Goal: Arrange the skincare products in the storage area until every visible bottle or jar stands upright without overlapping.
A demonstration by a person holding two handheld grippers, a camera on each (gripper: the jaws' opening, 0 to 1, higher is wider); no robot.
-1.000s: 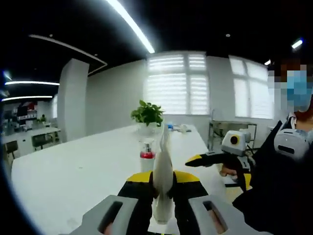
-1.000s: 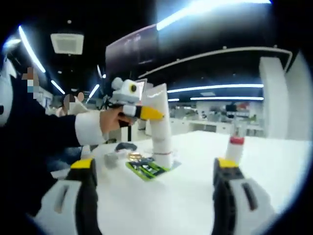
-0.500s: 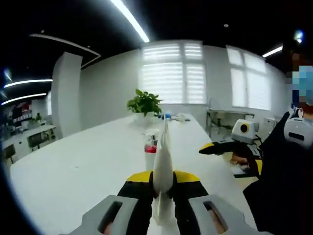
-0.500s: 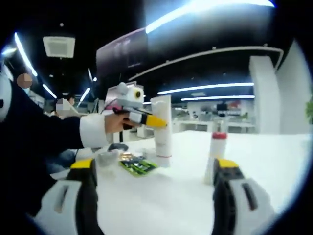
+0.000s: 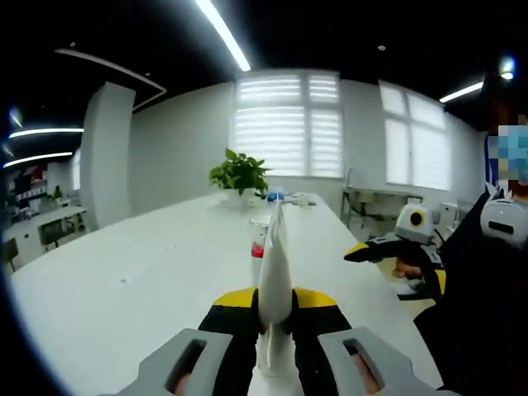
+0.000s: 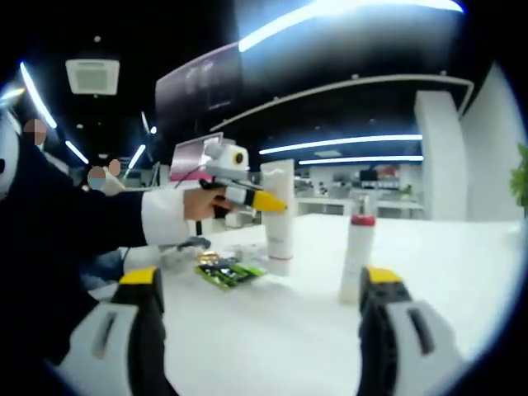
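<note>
My left gripper (image 5: 275, 326) is clamped on a white tube (image 5: 275, 280), jaws pinching its flat sides; the tube stands upright between them, crimped end up. Its lower end runs below the left gripper view, so the base is cut off there. In the right gripper view the same tube (image 6: 278, 216) stands on the white table (image 6: 272, 330), and my left gripper (image 6: 247, 196) grips it from the side up near the top. Next to it lies a green packet (image 6: 224, 273), with small items by my sleeve too blurry to name. A pump bottle with a red collar (image 6: 355, 258) stands upright, apart from the tube. In the left gripper view that bottle (image 5: 257, 256) is mostly hidden behind the tube. My right gripper (image 6: 262, 330) has its jaws spread wide, holding nothing. Potted plant (image 5: 238, 175) sits at the far end.
</note>
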